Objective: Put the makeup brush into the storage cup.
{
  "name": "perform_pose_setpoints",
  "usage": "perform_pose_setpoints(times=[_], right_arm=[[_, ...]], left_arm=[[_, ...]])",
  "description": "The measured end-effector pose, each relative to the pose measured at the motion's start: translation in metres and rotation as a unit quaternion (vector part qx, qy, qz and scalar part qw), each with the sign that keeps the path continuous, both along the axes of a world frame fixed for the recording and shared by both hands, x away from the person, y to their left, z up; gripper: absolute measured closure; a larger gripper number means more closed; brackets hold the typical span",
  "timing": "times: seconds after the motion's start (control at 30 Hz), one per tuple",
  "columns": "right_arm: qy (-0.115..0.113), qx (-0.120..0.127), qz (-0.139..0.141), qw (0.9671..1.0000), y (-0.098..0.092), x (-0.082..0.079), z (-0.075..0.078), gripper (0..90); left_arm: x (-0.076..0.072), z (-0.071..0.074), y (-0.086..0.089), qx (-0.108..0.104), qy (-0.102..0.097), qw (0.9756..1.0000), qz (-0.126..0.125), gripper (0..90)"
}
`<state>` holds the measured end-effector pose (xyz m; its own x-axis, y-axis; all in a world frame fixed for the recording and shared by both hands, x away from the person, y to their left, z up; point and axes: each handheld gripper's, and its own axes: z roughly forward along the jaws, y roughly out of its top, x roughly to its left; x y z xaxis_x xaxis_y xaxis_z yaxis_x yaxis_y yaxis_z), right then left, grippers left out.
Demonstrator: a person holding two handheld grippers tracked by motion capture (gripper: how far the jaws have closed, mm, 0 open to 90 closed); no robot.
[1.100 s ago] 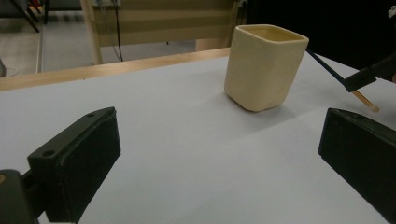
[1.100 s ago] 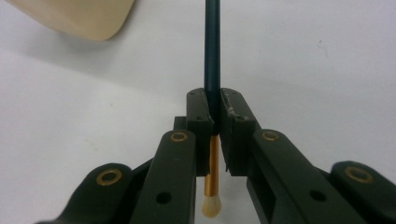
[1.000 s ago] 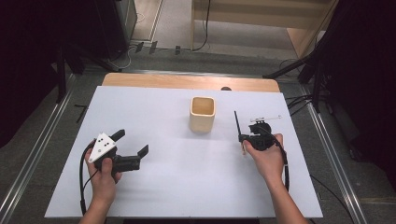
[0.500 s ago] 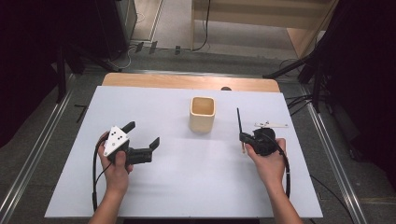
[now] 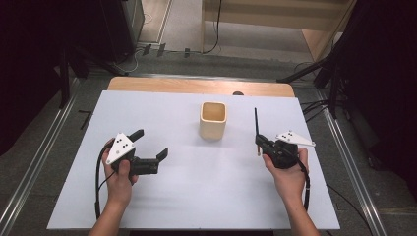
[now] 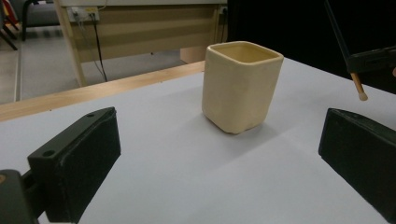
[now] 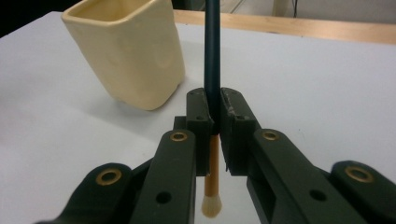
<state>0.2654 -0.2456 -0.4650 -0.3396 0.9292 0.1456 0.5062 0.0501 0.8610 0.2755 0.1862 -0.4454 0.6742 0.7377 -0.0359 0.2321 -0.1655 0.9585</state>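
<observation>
We saw the right gripper [image 5: 259, 142] at the right of centre in the high view, its jaws clamped on a thin dark pencil [image 5: 255, 123] that stood nearly upright in the grip. In the right gripper view the pencil [image 7: 213, 56] ran up the middle of the frame, its wooden end and pale tip below the pads. The cream square cup [image 5: 213, 119] stood upright on the white table [image 5: 196, 196], above centre, empty as far as we could see, apart from both grippers. The left gripper [image 5: 151, 143], at lower left, had its jaws spread wide with nothing between them, aimed toward the cup [image 6: 240, 84].
</observation>
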Motion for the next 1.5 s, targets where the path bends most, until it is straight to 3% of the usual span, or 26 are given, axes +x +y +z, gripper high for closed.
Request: perform_pose_setpoints(times=[0.1,0.27,0.6,0.73,1.5], right_arm=[[-0.022,-0.021,0.008,0.9995,0.008,-0.005,0.001,84.3],[-0.042,-0.021,0.018,0.9987,0.014,-0.009,0.005,84.3],[-0.059,-0.019,0.042,0.9972,0.024,-0.017,0.011,84.3],[-0.073,-0.028,0.061,0.9951,0.032,-0.020,0.013,84.3],[-0.082,-0.048,0.116,0.9886,0.061,-0.028,0.012,84.3]], left_arm=[[0.000,-0.001,-0.002,0.002,0.006,1.0000,-0.007,0.0],[0.001,-0.001,-0.003,-0.002,0.011,0.9998,-0.015,0.0],[0.001,0.000,-0.002,-0.011,0.019,0.9995,-0.023,0.0],[0.000,0.001,-0.003,-0.011,0.020,0.9993,-0.028,0.0],[-0.002,0.001,-0.012,-0.010,0.025,0.9984,-0.050,0.0]])
